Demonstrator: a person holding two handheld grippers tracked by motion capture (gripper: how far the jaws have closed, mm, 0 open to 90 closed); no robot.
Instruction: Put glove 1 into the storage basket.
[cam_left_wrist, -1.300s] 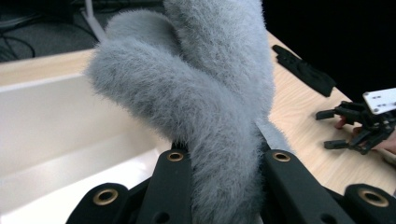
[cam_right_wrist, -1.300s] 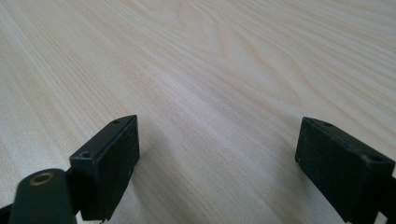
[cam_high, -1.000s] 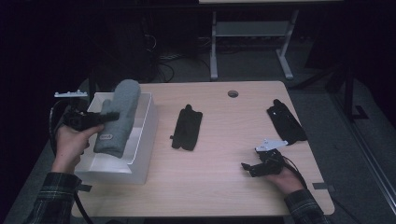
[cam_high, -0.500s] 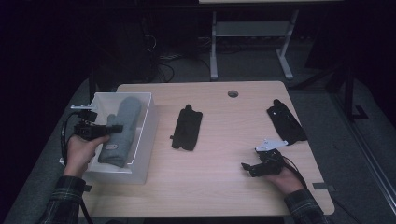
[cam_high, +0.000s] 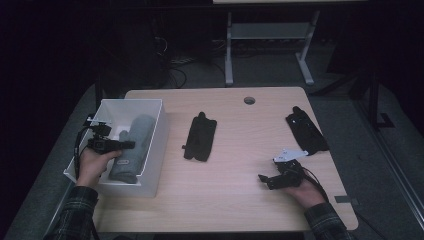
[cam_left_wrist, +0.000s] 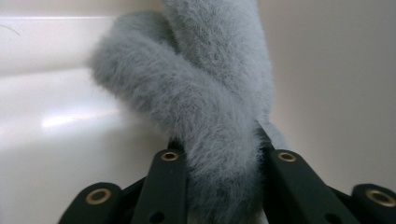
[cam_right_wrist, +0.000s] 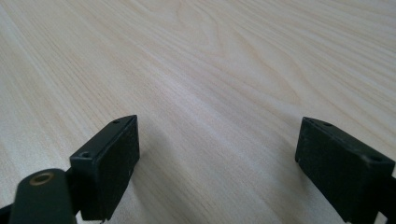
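A grey fuzzy cloth roll (cam_high: 136, 142) lies lengthwise inside a white bin (cam_high: 156, 150) at the table's left. My left gripper (cam_high: 126, 145) reaches down into the bin from the left side. In the left gripper view the grey roll (cam_left_wrist: 210, 107) still fills the gap of the left gripper (cam_left_wrist: 227, 156), and both jaws touch its fluff. These jaws have just been opening a little, with the roll still between them. My right gripper (cam_high: 264, 180) rests low over the table near the front right. Its jaws stand wide open on bare wood (cam_right_wrist: 210, 56) in the right gripper (cam_right_wrist: 217, 154) view.
A black glove (cam_high: 200, 136) lies flat mid-table, a second black glove (cam_high: 306, 131) at the right. A cable hole (cam_high: 249, 100) sits near the far edge. The bin's white wall (cam_left_wrist: 56, 116) is close around the left jaws.
The left hand has come down with the grey roll, from above the bin to inside it, where the roll now lies. The right hand has stayed still.
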